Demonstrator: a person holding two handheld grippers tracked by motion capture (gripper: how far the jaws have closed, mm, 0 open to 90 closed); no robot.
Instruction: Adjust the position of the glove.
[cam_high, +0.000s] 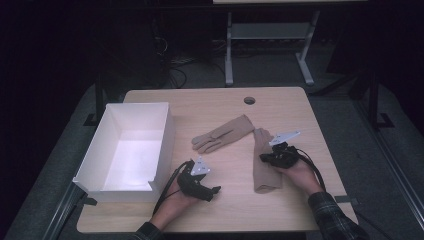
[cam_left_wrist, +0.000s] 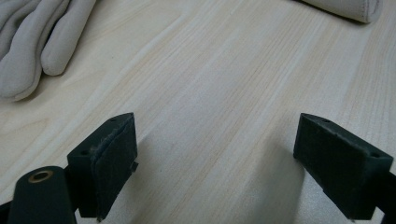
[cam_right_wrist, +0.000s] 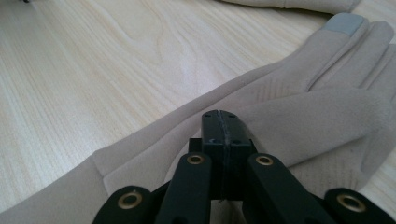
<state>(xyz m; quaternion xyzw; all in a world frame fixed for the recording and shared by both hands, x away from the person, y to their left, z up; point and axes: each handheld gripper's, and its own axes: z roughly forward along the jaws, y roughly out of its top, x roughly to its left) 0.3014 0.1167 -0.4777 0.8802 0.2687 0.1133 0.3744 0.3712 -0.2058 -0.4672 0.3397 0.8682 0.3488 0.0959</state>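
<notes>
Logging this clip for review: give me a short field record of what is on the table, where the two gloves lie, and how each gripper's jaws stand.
surface: wooden table
container: white box, at the table's left, open top
glove 1: beige glove, flat mid-table, apart from both grippers
glove 2: second beige glove, under the right gripper
left gripper: jaws apart over bare wood
right gripper: jaws together, resting over the second glove; pinched fabric cannot be told
</notes>
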